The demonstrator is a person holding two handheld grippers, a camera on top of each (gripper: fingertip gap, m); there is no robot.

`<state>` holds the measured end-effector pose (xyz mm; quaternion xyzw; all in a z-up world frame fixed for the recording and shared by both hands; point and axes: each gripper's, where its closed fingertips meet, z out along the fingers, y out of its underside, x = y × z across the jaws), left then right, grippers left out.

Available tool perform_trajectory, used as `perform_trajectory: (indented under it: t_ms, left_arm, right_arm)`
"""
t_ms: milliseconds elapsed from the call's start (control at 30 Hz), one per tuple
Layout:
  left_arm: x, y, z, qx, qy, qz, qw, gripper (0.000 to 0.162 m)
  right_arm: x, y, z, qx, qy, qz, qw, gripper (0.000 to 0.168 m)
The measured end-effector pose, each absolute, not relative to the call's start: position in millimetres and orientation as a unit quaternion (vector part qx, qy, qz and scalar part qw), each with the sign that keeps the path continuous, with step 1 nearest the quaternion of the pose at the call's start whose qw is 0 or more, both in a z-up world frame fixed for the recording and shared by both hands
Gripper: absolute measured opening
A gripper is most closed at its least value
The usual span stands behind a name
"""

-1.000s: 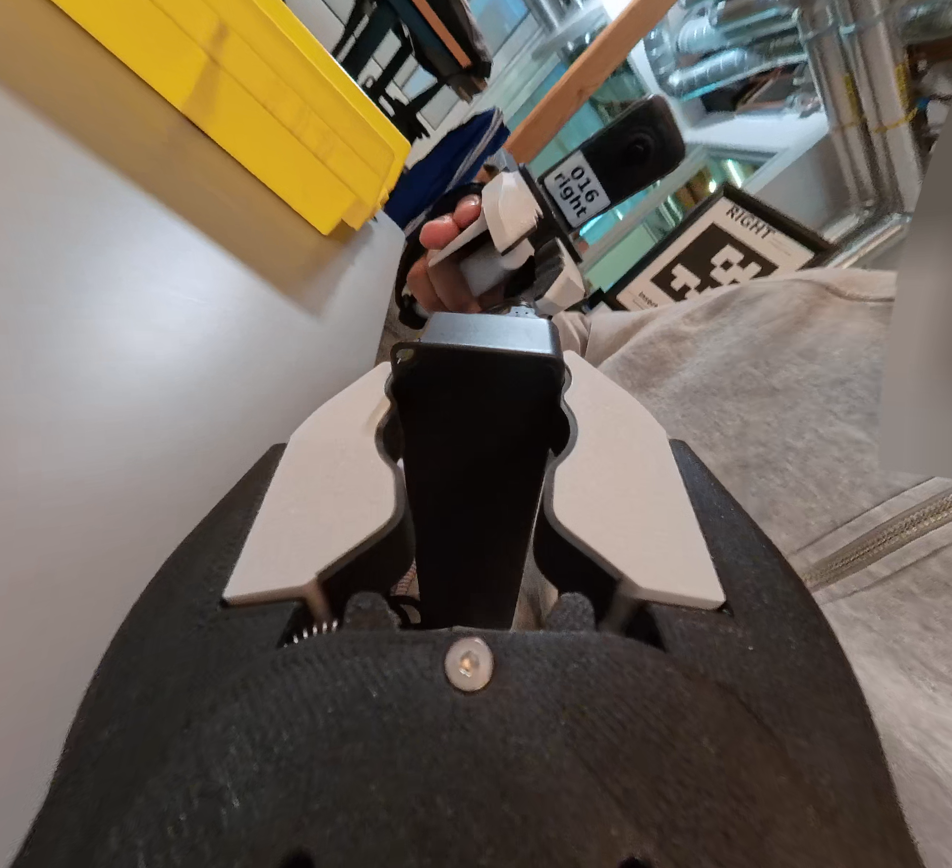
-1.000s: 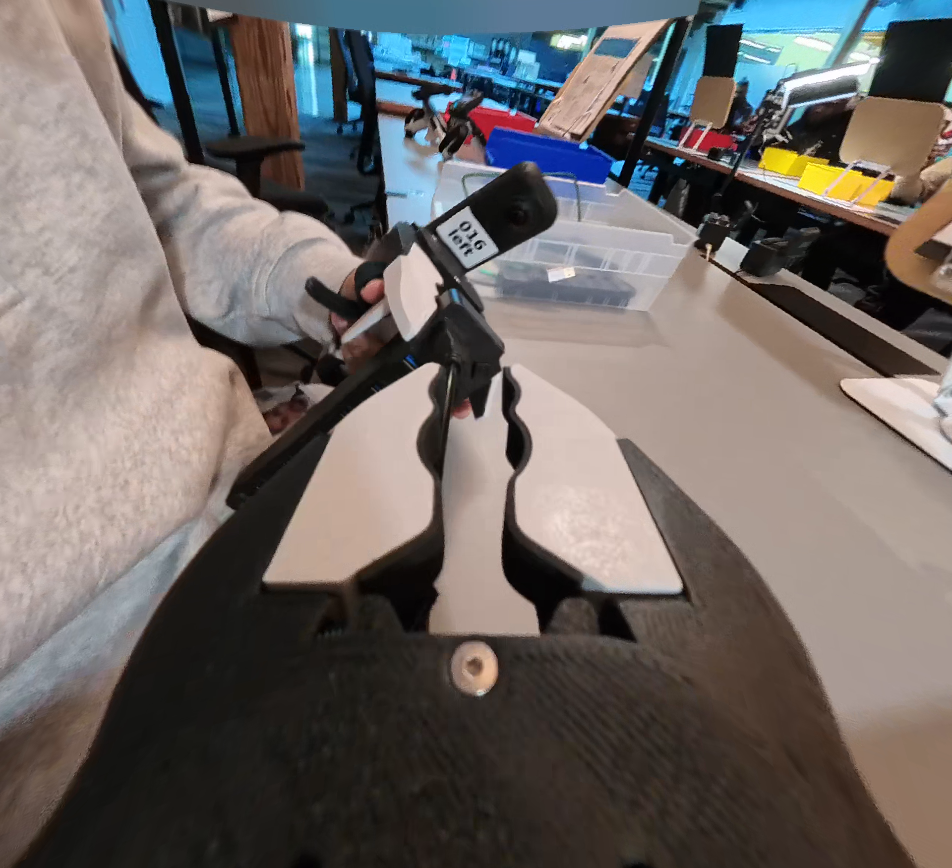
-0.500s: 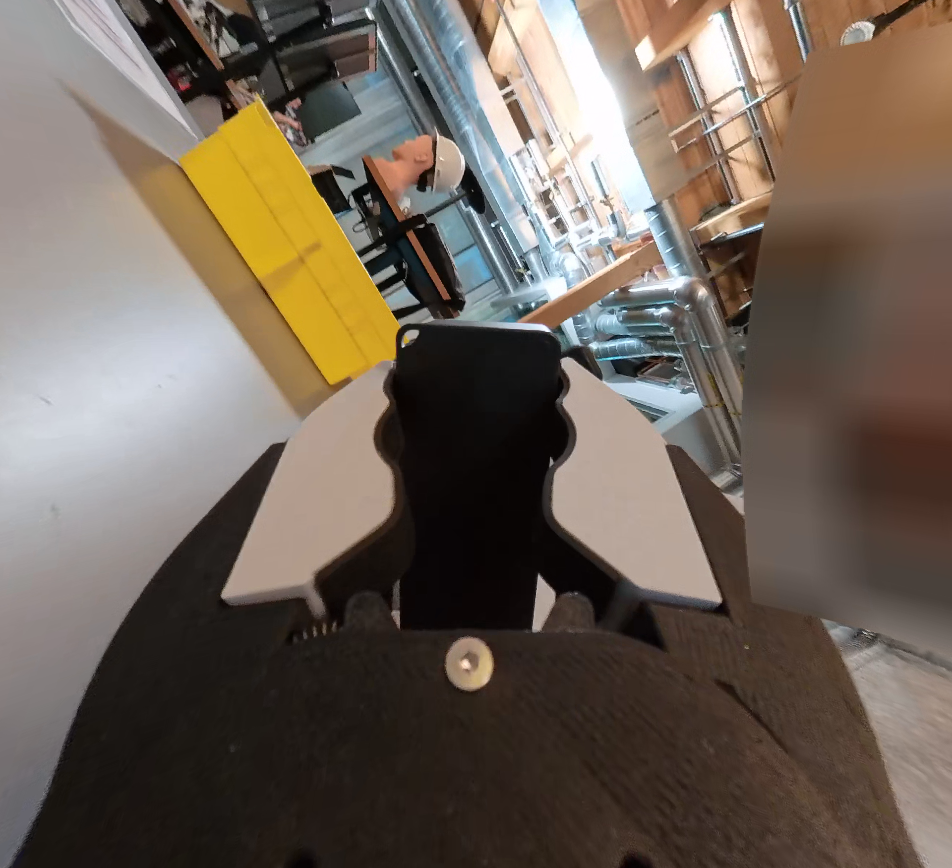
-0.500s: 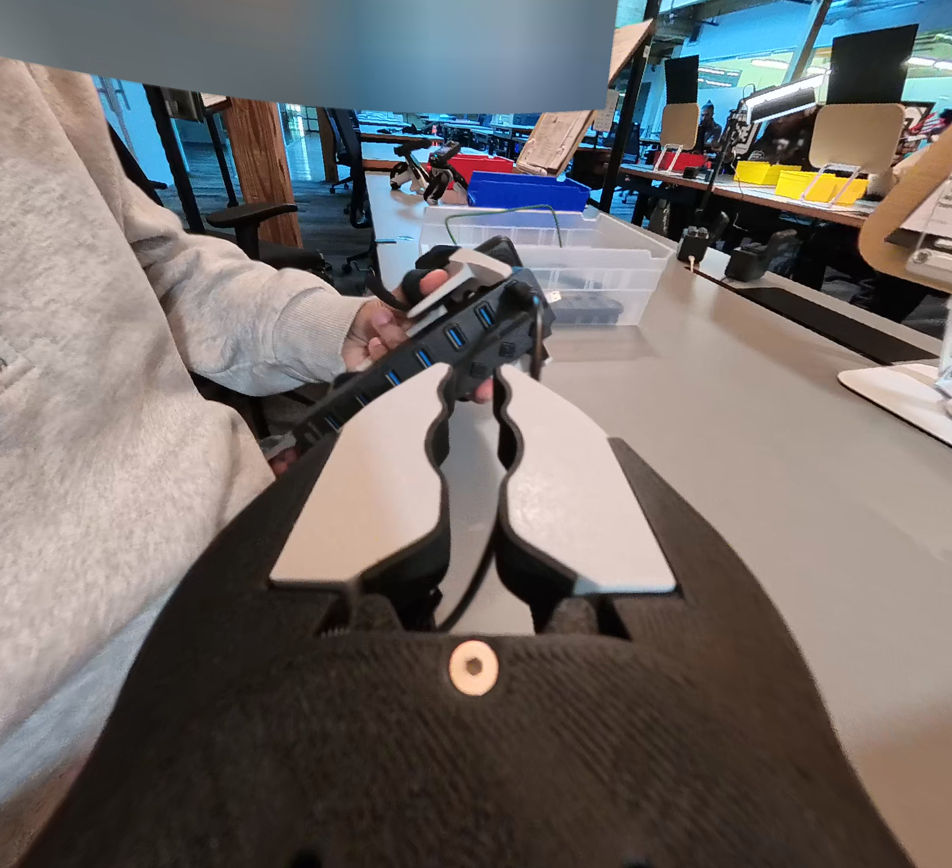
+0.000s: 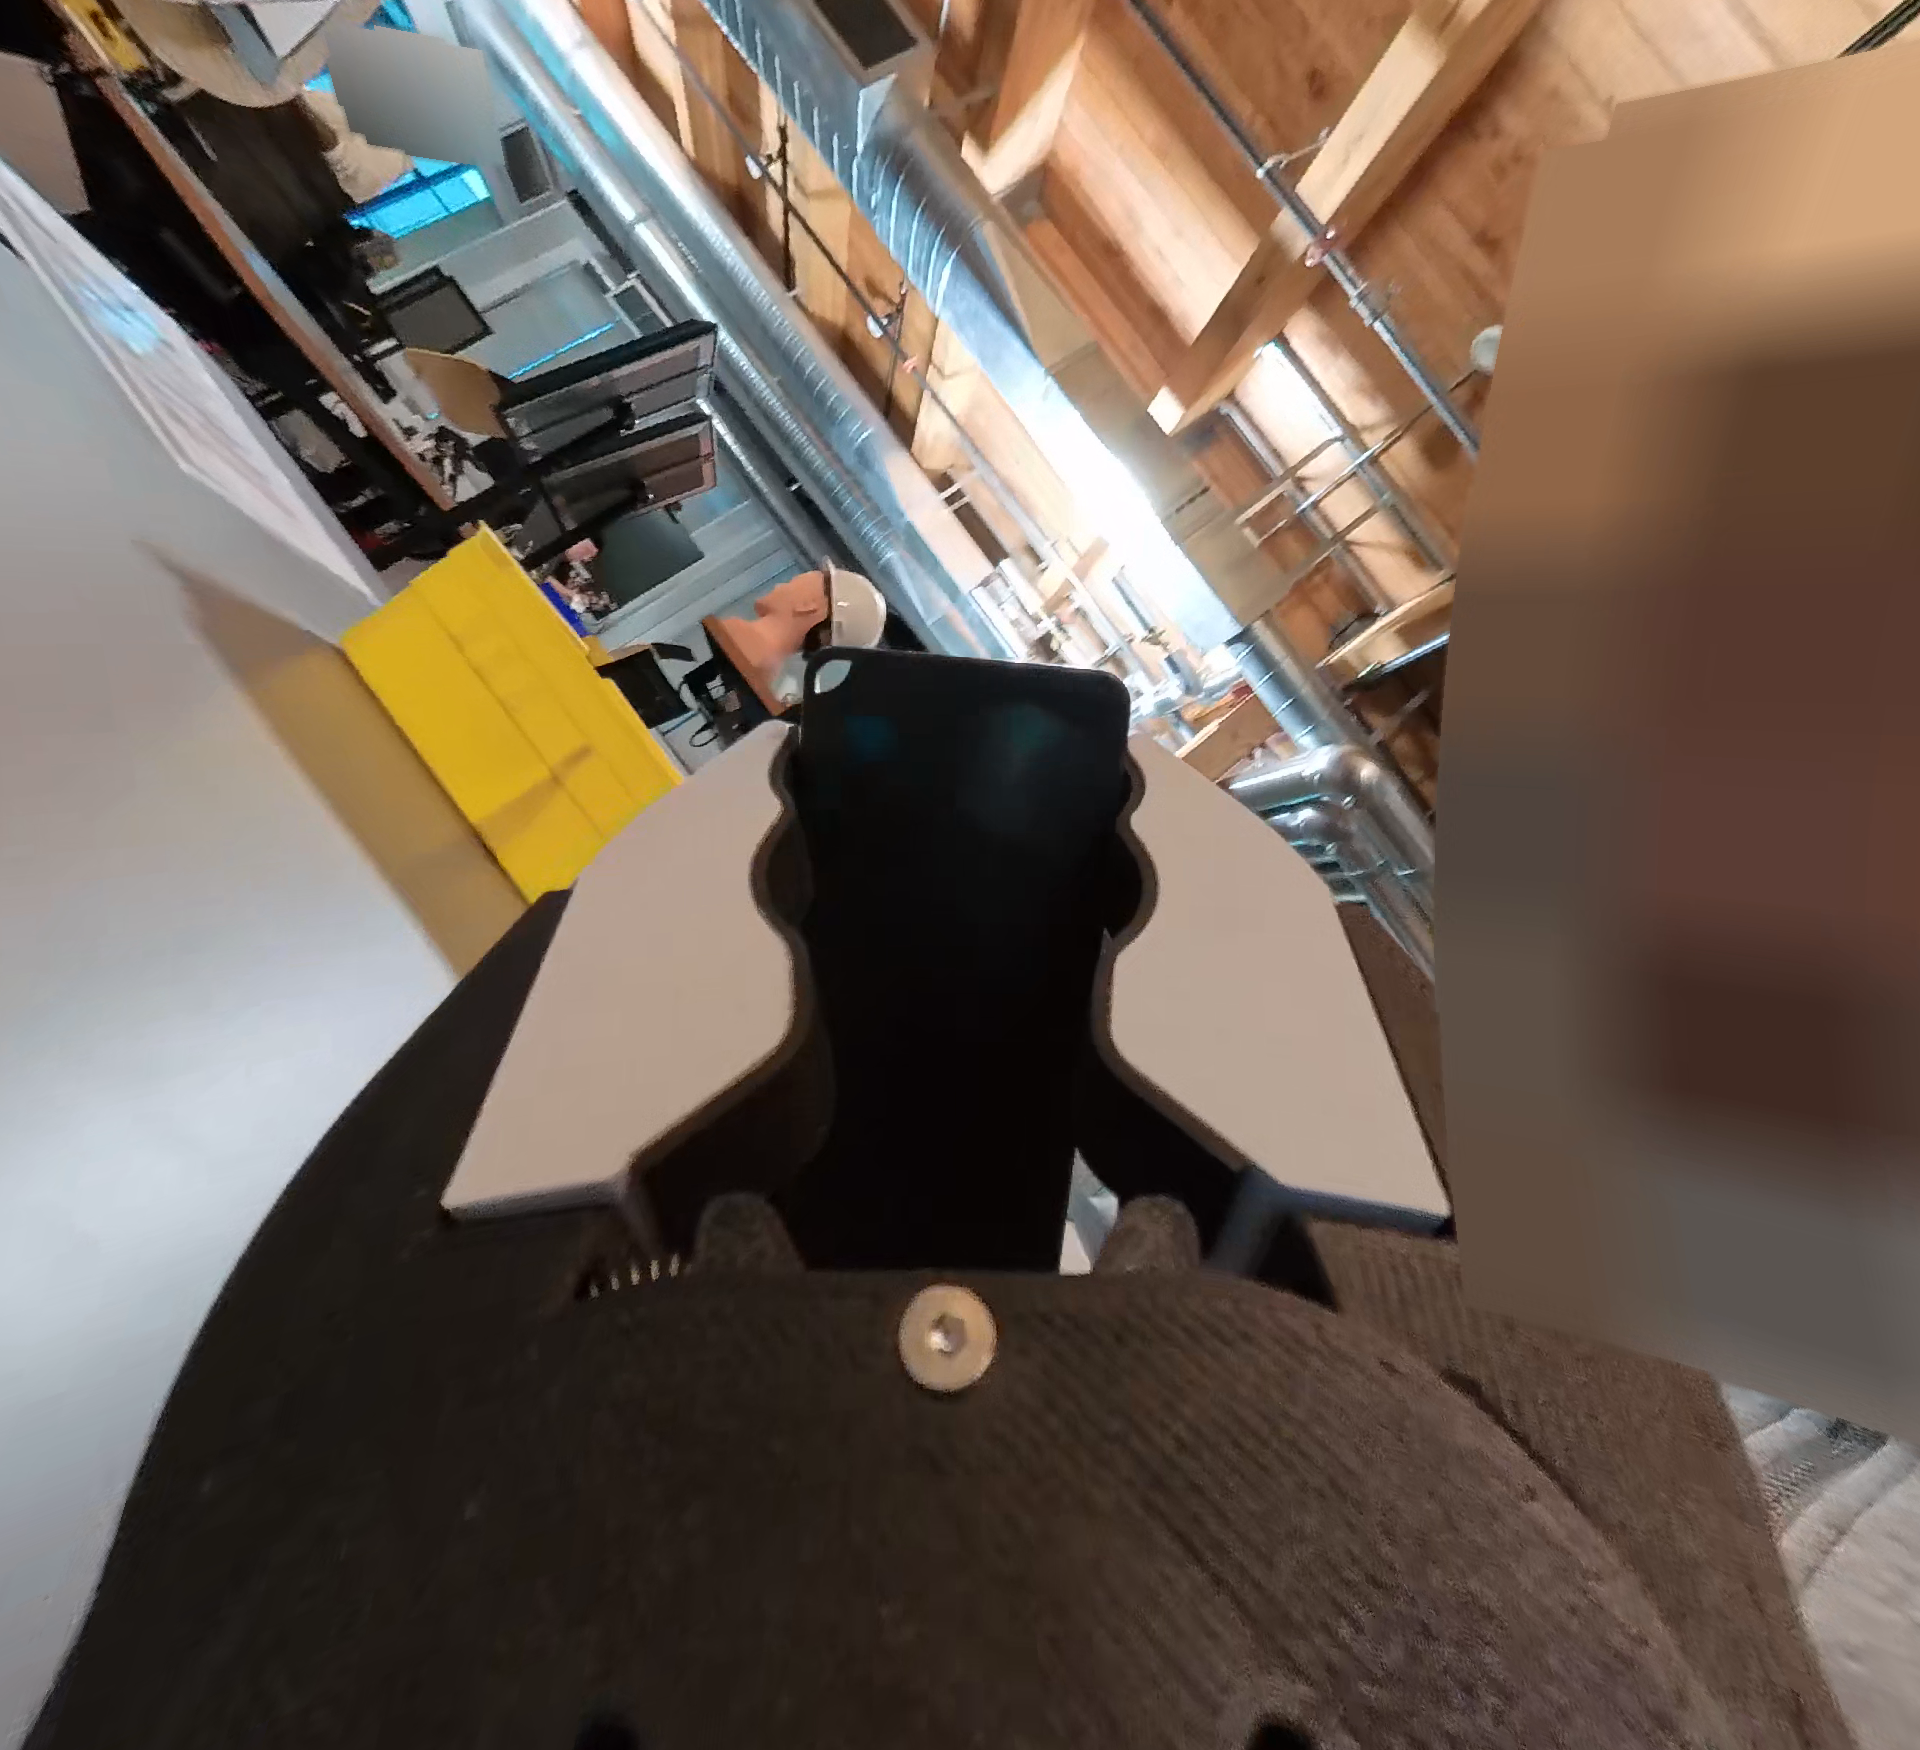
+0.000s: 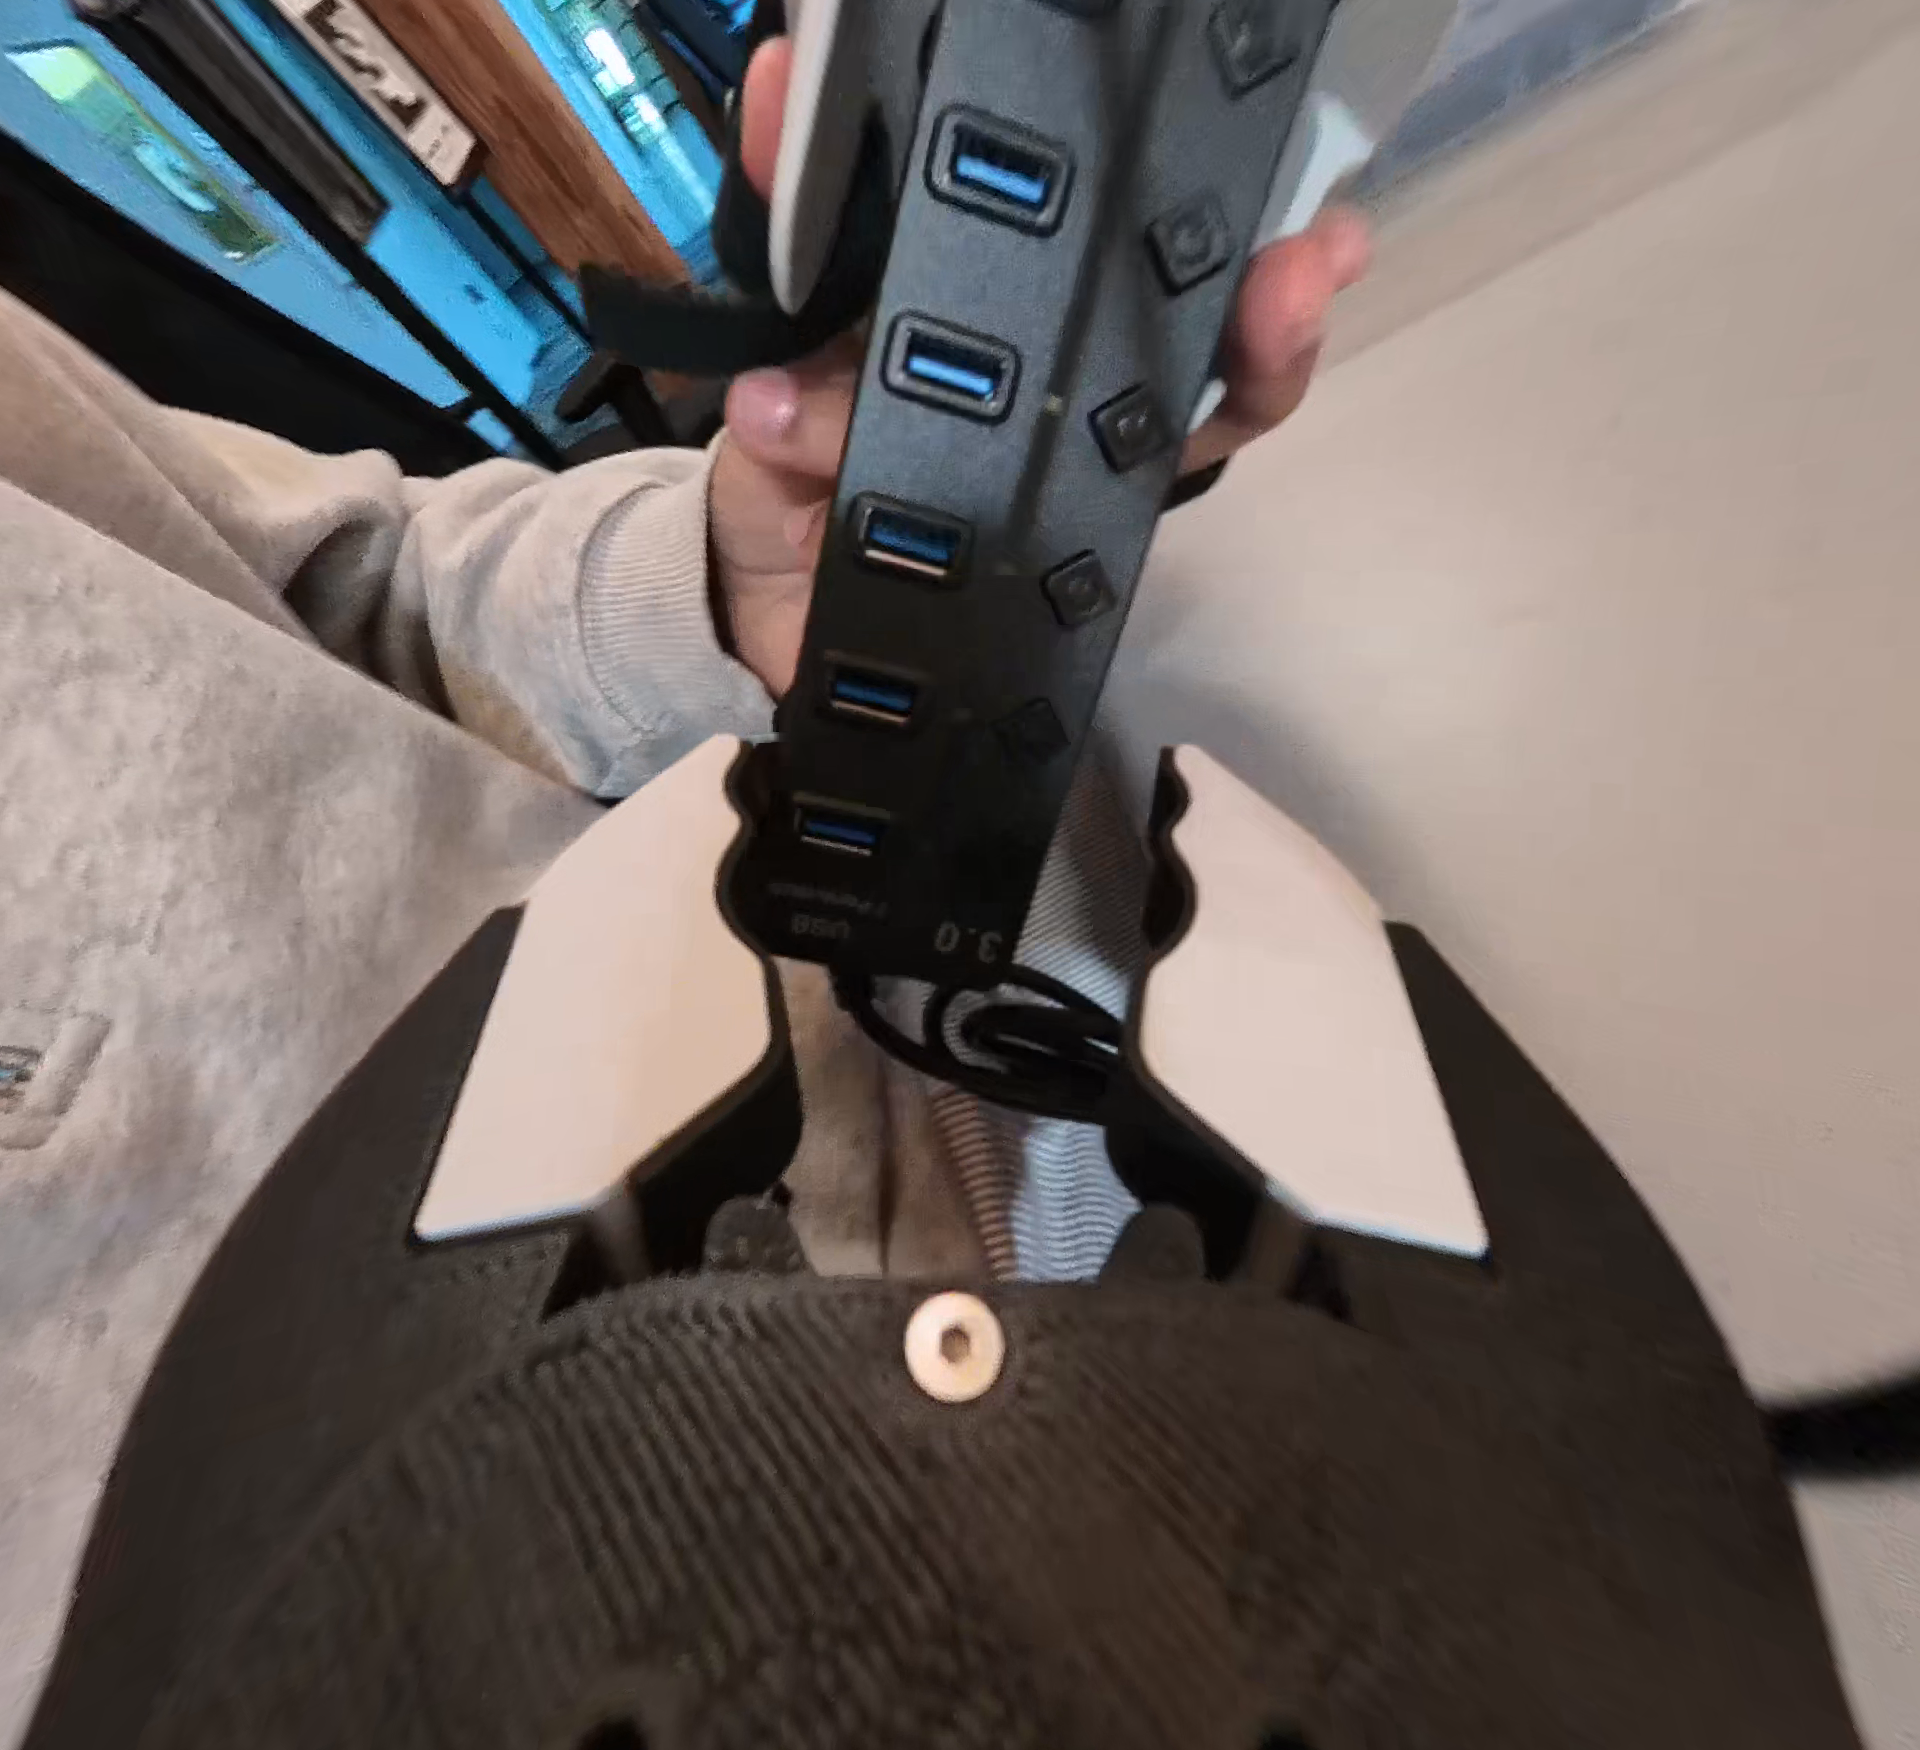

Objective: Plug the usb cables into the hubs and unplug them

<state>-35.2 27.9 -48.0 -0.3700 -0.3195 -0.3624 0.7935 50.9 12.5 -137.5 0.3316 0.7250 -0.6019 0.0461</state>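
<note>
My left gripper (image 5: 956, 765) is shut on a black USB hub (image 5: 956, 921), whose plain back faces this camera, and it is tilted up toward the ceiling. In the right wrist view the hub (image 6: 997, 453) shows its port side, with several blue ports and a row of buttons. My right gripper (image 6: 956, 765) is open, and the hub's near end sits between its fingers with a gap on the right side. A black cable (image 6: 1018, 1046) loops from that end, between the fingers. The left gripper's white finger (image 6: 831, 90) clamps the hub's far part.
A yellow bin (image 5: 499, 713) stands on the grey table (image 5: 156, 869) to the left. In the right wrist view the table (image 6: 1558, 661) lies to the right. The person's hand (image 6: 758, 537) and grey sleeve (image 6: 416, 609) are at the left, close behind the hub.
The left gripper swung the hub upward, so its view now faces the ceiling. The right gripper closed in on the hub and opened wider; the hub's end now lies between its fingers.
</note>
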Motion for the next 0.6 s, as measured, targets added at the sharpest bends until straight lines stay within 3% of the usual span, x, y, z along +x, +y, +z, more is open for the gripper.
perform_trajectory:
  t_ms: [67, 267, 467, 600]
  left_arm:
    - [-32, 29, -48, -0.365, -0.316, -0.369, 0.794, 0.058]
    - [-32, 31, -47, -0.388, -0.304, -0.367, 0.788, 0.06]
    - [-26, 42, -56, -0.461, -0.29, -0.319, 0.776, 0.087]
    - [-17, 51, -65, -0.504, -0.276, -0.305, 0.759, 0.083]
  right_arm:
    - [59, 6, -138, 0.324, 0.728, -0.599, 0.081, 0.058]
    - [56, 17, -135, 0.329, 0.724, -0.601, 0.083, 0.056]
    - [44, 35, -131, 0.342, 0.718, -0.604, 0.057, 0.055]
    - [38, 46, -129, 0.347, 0.721, -0.6, 0.029, 0.055]
